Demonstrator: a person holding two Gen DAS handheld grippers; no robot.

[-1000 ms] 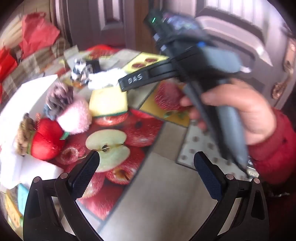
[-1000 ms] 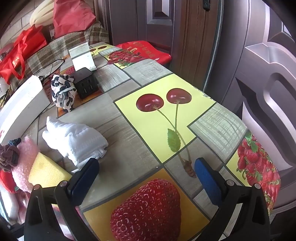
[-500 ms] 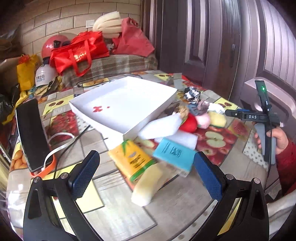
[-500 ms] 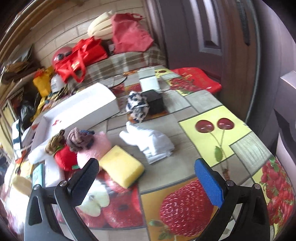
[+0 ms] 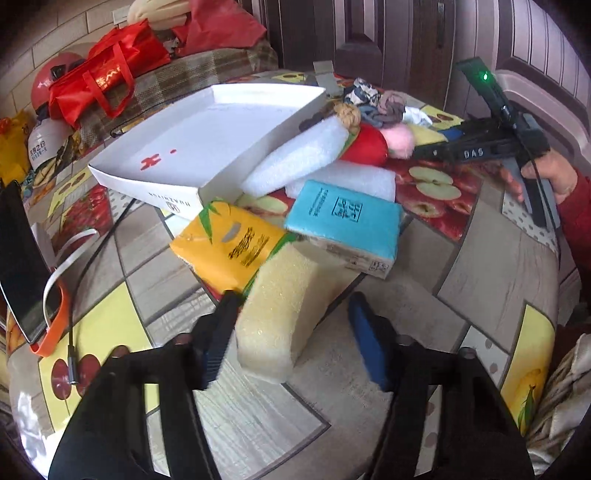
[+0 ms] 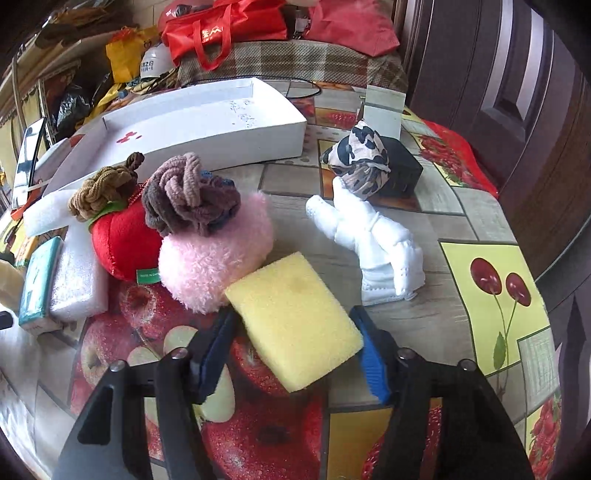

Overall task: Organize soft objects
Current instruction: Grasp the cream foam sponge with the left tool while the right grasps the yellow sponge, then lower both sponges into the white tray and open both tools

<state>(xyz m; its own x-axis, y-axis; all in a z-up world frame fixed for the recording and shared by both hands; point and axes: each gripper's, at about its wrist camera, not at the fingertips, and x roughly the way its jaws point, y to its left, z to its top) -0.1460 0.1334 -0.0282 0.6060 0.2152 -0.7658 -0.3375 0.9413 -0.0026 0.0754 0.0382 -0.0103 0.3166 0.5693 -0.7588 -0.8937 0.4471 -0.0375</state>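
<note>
My left gripper (image 5: 291,339) is open around a pale yellow sponge block (image 5: 284,310) on the table; the left pad touches it, the right pad stands off. My right gripper (image 6: 291,350) is open around a flat yellow sponge (image 6: 295,317); both pads sit at its edges. A white open box (image 5: 195,129) lies behind, also in the right wrist view (image 6: 207,122). A red plush apple (image 6: 122,240), pink fluffy ball (image 6: 214,254), brown knotted cloth (image 6: 184,195), white glove (image 6: 373,236) and patterned cloth bundle (image 6: 362,162) lie close by.
An orange tissue pack (image 5: 229,243), a blue tissue pack (image 5: 343,221) and white foam pieces (image 5: 295,162) lie between box and sponge. A phone with cable (image 5: 22,258) lies at the left edge. A black box (image 6: 402,170) stands at the back right. Red bags (image 6: 221,26) sit behind the table.
Both grippers have moved in low over the table. Each now straddles a yellow sponge, with the jaws narrower than before.
</note>
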